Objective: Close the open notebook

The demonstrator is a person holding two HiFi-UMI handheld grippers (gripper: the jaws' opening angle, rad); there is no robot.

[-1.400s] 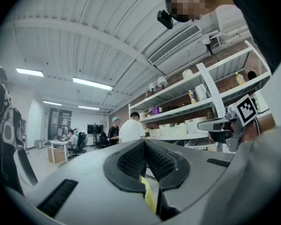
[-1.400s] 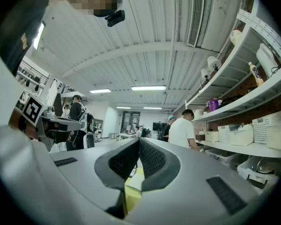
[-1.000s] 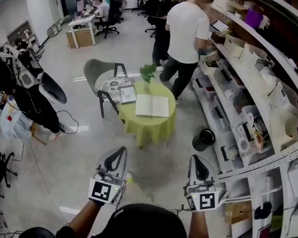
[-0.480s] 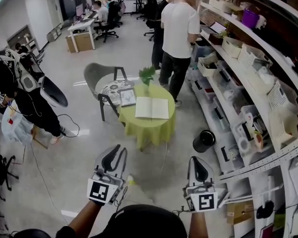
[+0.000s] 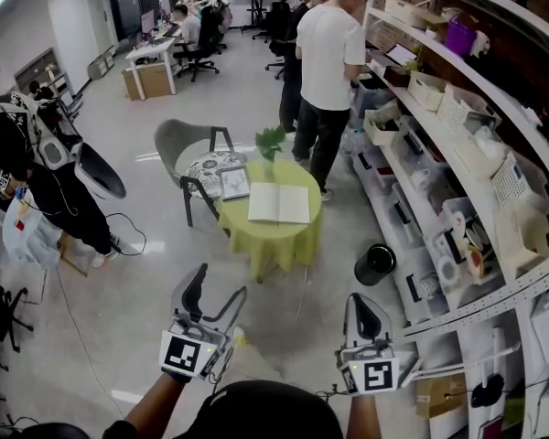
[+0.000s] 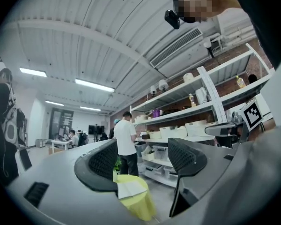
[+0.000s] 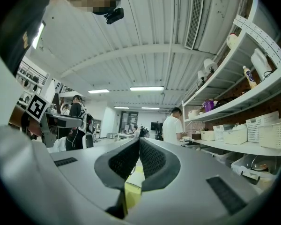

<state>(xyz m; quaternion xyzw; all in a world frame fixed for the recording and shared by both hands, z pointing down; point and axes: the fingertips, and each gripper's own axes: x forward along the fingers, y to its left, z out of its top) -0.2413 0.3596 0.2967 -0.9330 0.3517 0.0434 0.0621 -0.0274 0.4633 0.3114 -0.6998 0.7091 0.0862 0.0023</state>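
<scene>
An open white notebook [image 5: 279, 203] lies flat on a small round table with a yellow-green cloth [image 5: 267, 236], some way ahead of me across the floor. My left gripper [image 5: 214, 294] is held low in front of me, far short of the table. Its jaws are opening wide, and nothing is between them. In the left gripper view the notebook [image 6: 131, 188] shows far off between the spread jaws of the left gripper [image 6: 143, 161]. My right gripper [image 5: 366, 315] hangs beside it, shut and empty. In the right gripper view its pads [image 7: 150, 159] meet.
A potted plant [image 5: 271, 140] and a small framed board [image 5: 234, 182] share the table. A grey chair [image 5: 185, 133] stands behind it. A person in a white shirt [image 5: 329, 58] stands by the long shelves [image 5: 457, 144] on the right. A black bin [image 5: 375, 262] sits by the shelves. Another person [image 5: 27, 167] is at the left.
The left gripper's jaws have swung from shut to wide apart. The right gripper stays shut. Both hands have kept their place.
</scene>
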